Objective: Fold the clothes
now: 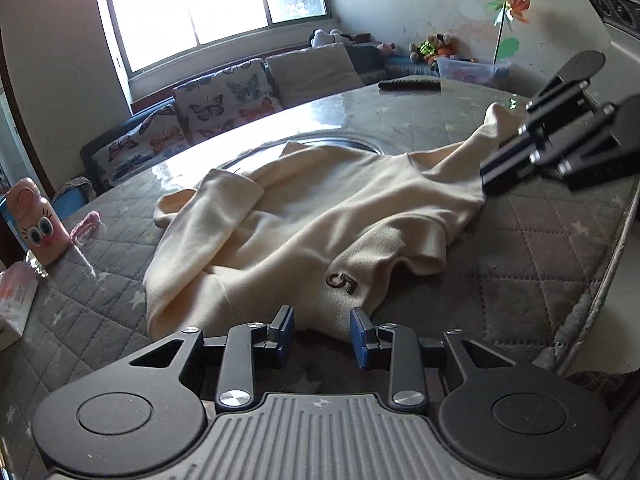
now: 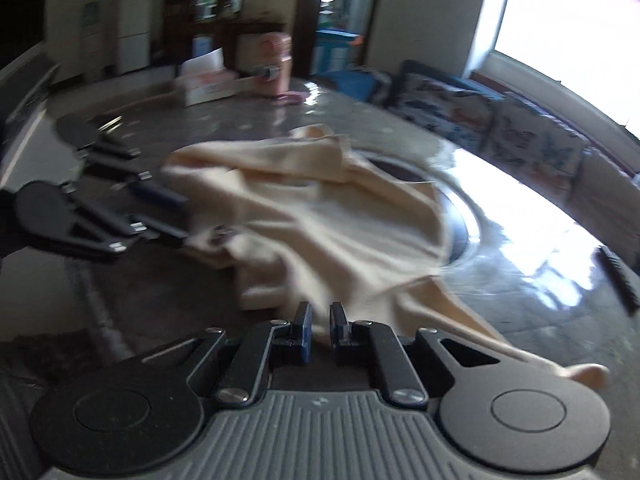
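A cream sweatshirt (image 1: 304, 220) with a brown "5" on it lies crumpled on the quilted grey table cover (image 1: 532, 256). My left gripper (image 1: 322, 334) is open, its blue pads on either side of the garment's near edge. In the left wrist view my right gripper (image 1: 490, 178) is at the garment's right side, by a raised sleeve. In the blurred right wrist view the right gripper (image 2: 320, 330) is shut on a fold of the sweatshirt (image 2: 320, 216). The left gripper (image 2: 182, 218) shows there at the garment's left edge.
A pink bottle with a cartoon face (image 1: 38, 228) and a white box (image 1: 14, 304) stand at the table's left. A dark remote (image 1: 410, 84) lies at the far edge. A round glass turntable (image 2: 464, 216) sits mid-table. A sofa with butterfly cushions (image 1: 216, 104) is behind.
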Available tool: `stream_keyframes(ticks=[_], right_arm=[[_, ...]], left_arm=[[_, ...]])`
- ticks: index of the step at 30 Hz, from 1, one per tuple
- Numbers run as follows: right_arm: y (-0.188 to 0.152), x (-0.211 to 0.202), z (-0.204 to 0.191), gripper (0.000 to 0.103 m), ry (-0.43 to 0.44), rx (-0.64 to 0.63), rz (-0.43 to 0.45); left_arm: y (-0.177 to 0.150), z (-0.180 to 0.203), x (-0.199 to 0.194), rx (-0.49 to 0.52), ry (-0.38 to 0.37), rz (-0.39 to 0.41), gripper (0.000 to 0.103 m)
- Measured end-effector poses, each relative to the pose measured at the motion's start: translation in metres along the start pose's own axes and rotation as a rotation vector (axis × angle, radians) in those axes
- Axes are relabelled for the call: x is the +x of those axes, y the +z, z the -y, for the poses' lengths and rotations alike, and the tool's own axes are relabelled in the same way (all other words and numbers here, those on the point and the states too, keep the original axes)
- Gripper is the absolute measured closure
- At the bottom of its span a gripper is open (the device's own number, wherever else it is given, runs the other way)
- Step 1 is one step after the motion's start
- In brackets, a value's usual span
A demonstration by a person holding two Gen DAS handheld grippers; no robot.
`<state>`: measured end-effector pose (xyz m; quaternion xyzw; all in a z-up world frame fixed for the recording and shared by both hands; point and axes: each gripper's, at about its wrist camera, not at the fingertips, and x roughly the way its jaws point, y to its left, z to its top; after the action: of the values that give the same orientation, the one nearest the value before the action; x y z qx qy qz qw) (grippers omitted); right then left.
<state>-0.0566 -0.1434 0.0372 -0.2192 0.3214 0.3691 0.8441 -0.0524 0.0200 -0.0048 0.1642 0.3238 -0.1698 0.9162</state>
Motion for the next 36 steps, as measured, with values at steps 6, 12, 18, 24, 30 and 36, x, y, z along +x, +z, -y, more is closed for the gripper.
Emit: stream_keyframes(ticks=[6, 12, 18, 24, 30, 36], right_arm=[[-0.001, 0.029, -0.023, 0.095, 0.088, 0.014, -0.041], [-0.005, 0.040, -0.018, 0.086, 0.111, 0.137, -0.054], [-0.004, 0.041, -0.012, 0.086, 0.093, 0.238, -0.047], [-0.005, 0.044, -0.008, 0.097, 0.048, 0.303, -0.027], [-0.001, 0.028, -0.012, 0.099, 0.051, 0.234, -0.017], [0.001, 0.013, -0.012, 0.100, 0.075, 0.207, -0.026]], left_arm=[[-0.001, 0.000, 0.004, -0.013, -0.011, -0.001, 0.084], [-0.002, -0.002, 0.002, -0.021, -0.005, 0.012, 0.097], [-0.001, -0.001, -0.002, -0.020, -0.008, 0.022, 0.098], [-0.003, 0.001, -0.005, -0.024, -0.013, 0.018, 0.094], [-0.004, 0.003, -0.003, -0.017, -0.022, 0.007, 0.081], [-0.003, 0.005, -0.012, 0.007, -0.056, 0.024, 0.100]])
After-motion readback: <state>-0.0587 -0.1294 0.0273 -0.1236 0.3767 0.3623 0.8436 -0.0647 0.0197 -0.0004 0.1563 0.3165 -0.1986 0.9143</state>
